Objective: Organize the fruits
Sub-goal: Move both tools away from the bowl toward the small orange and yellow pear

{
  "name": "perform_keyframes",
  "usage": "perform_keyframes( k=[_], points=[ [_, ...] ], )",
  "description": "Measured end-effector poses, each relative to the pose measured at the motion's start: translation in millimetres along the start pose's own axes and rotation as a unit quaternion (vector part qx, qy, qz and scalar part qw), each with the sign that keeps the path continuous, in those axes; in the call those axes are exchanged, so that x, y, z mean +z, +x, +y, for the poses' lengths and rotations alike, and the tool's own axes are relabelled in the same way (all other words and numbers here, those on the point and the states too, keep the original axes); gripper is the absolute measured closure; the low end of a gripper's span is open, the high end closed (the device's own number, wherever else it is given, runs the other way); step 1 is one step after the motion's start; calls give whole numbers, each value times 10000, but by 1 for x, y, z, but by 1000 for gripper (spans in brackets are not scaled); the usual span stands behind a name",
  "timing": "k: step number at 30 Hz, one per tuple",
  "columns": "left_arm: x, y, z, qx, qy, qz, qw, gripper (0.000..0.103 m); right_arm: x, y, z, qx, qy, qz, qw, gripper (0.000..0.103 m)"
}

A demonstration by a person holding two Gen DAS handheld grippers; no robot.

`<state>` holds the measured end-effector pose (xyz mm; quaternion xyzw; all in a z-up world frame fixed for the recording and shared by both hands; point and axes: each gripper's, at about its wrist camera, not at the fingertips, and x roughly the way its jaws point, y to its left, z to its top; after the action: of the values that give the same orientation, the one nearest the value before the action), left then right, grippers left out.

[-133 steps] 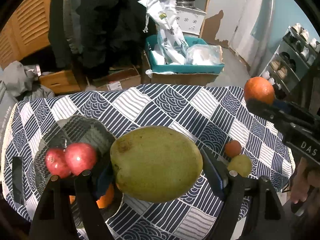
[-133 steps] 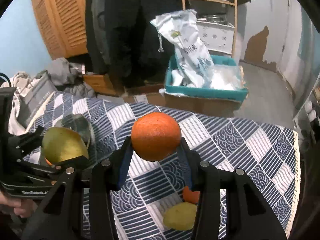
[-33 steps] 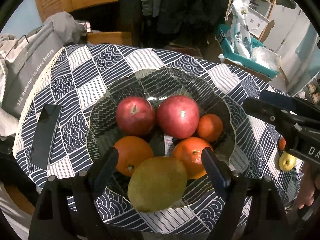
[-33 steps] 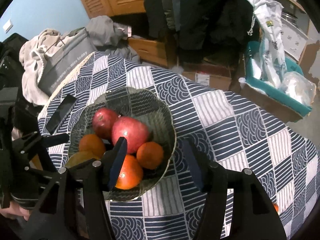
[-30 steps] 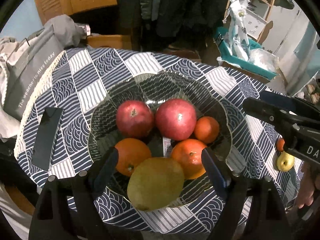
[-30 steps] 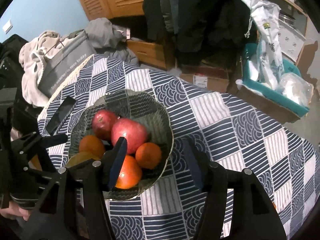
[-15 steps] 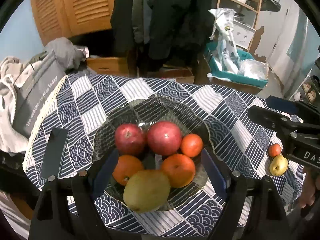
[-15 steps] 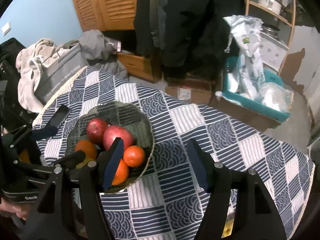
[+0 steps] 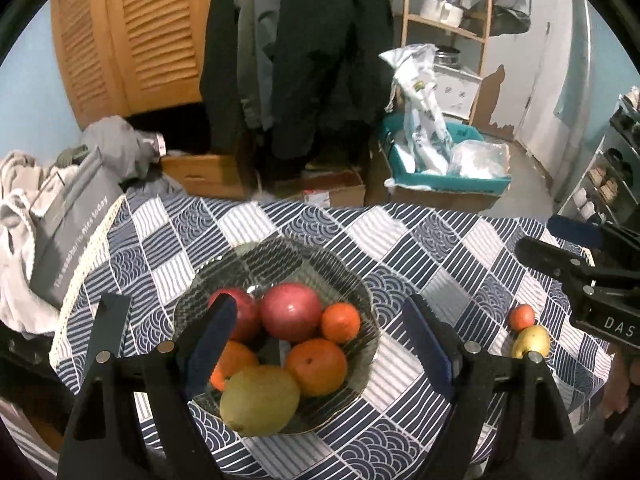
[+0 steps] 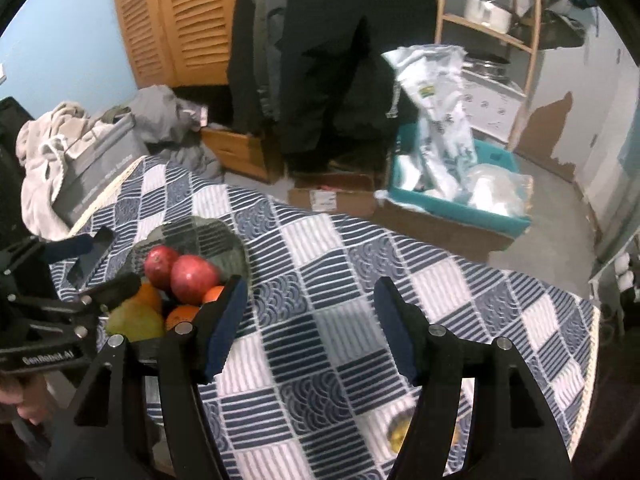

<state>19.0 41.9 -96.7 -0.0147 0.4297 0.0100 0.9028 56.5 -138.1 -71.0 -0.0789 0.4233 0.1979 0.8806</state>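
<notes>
Fruits now sit mostly in the glass bowl [image 9: 360,300] near the left edge of the worktop [image 9: 420,248]: two red apples [image 9: 290,312], three oranges [image 9: 318,366] and the big green mango [image 9: 260,400] at the bowl's near rim. A few seconds back the left claw [image 9: 316,344] was pinching that mango and the right claw [image 10: 308,320] an orange; both pieces are now in the bowl and both claws are empty. The left claw stands spread wide above the bowl, nothing between its pads. The right claw, which widened a moment ago, is also spread and empty, over bare cloth to the right of the bowl. Both have lifted and drawn back, so the whole worktop shows again.

That leaves two pieces outside: a small orange [image 9: 521,317] touching a yellow-green pear [image 9: 531,341] near the right edge. In the right wrist view only a yellow patch [image 10: 400,430] shows behind the claw's right finger. Those two look like the remaining work, closer to the right claw.
</notes>
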Motion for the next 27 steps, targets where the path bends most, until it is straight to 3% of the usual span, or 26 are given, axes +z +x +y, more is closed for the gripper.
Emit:
perform_keyframes(
  k=[10,27],
  points=[
    [9,-1,-37,-262,187,-29,9995,17,-16,-31,-38,-397,172,-184,9989,31],
    [11,28,-119,-587,813,246,9947,17,-64,-30,-127,-786,1007,241,9915,31]
  ],
)
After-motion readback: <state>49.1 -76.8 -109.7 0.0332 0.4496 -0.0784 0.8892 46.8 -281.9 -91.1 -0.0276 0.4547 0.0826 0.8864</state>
